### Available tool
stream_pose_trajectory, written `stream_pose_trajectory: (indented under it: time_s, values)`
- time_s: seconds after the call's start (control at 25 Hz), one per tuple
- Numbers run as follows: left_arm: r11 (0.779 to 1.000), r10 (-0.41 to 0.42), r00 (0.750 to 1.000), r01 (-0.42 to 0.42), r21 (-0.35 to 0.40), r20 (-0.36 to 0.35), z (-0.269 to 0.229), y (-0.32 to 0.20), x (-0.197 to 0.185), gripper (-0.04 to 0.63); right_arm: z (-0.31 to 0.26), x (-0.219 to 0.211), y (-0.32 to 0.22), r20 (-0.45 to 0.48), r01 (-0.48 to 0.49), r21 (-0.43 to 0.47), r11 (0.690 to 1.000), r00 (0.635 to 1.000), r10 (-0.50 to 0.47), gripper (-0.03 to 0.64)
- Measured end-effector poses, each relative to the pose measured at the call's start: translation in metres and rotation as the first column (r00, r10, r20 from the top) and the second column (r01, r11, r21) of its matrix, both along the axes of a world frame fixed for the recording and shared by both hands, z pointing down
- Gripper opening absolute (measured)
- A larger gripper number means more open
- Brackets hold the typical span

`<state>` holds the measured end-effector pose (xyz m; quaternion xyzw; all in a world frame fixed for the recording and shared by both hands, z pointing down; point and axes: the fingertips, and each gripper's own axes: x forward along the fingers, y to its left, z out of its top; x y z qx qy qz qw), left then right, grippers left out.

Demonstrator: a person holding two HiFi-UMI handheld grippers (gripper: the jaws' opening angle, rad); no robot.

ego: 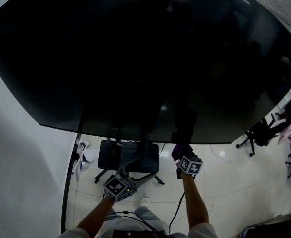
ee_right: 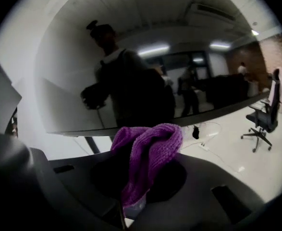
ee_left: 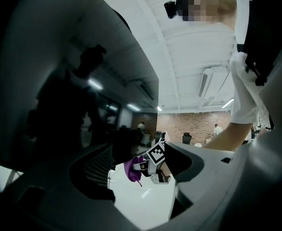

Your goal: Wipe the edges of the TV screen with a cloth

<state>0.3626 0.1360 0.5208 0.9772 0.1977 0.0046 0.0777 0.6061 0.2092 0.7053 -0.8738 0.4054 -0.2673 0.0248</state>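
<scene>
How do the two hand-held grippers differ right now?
The right hand-held gripper is shut on a purple cloth; the left hand-held gripper has its jaws apart with nothing between them. The right one is up close to the lower edge of the TV screen; the left one sits lower, farther from it. Both carry a marker cube.

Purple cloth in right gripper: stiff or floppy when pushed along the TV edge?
Likely floppy: the cloth folds and droops over the right gripper. Probably light, and its knit texture should drag on the TV rather than slip.
</scene>
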Motion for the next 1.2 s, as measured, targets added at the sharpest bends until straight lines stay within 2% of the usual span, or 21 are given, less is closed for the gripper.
stream_pose_trajectory:
  time_s: [0.08, 0.2, 0.4, 0.52, 0.68, 0.96, 1.12, 1.2]
  values:
    - [0.998, -0.055, 0.998, 0.055, 0.007, 0.002, 0.002, -0.026, -0.014, 0.325, -0.001, -0.027, -0.051, -0.025, 0.08, -0.033, 0.996, 0.996, -0.081, 0.072]
    - [0.99, -0.138, 0.99, 0.138, 0.001, 0.004, 0.004, -0.061, -0.04, 0.325, 0.0, -0.067, -0.108, -0.017, 0.127, -0.025, 0.992, 0.992, -0.127, 0.072]
    - [0.962, -0.272, 0.962, 0.272, -0.016, 0.014, 0.012, -0.124, -0.094, 0.325, 0.005, -0.132, -0.195, -0.012, 0.224, -0.019, 0.975, 0.975, -0.224, 0.074]
    - [0.931, -0.365, 0.931, 0.365, 0.001, 0.007, 0.029, -0.17, -0.128, 0.325, 0.01, -0.166, -0.254, 0.021, 0.303, -0.008, 0.953, 0.953, -0.303, 0.072]
    - [0.897, -0.442, 0.897, 0.442, 0.013, -0.003, 0.033, -0.218, -0.175, 0.325, 0.017, -0.215, -0.325, 0.037, 0.41, -0.02, 0.912, 0.912, -0.409, 0.072]
    - [0.811, -0.583, 0.813, 0.582, 0.05, -0.005, 0.041, -0.293, -0.248, 0.325, 0.016, -0.29, -0.444, 0.063, 0.534, -0.01, 0.846, 0.844, -0.532, 0.071]
    - [0.76, -0.649, 0.76, 0.649, 0.018, 0.016, 0.034, -0.331, -0.285, 0.325, 0.014, -0.338, -0.511, 0.05, 0.603, -0.002, 0.798, 0.797, -0.602, 0.072]
    - [0.737, -0.675, 0.737, 0.675, 0.025, 0.016, 0.037, -0.348, -0.304, 0.325, 0.013, -0.364, -0.543, 0.042, 0.637, -0.002, 0.771, 0.771, -0.636, 0.072]
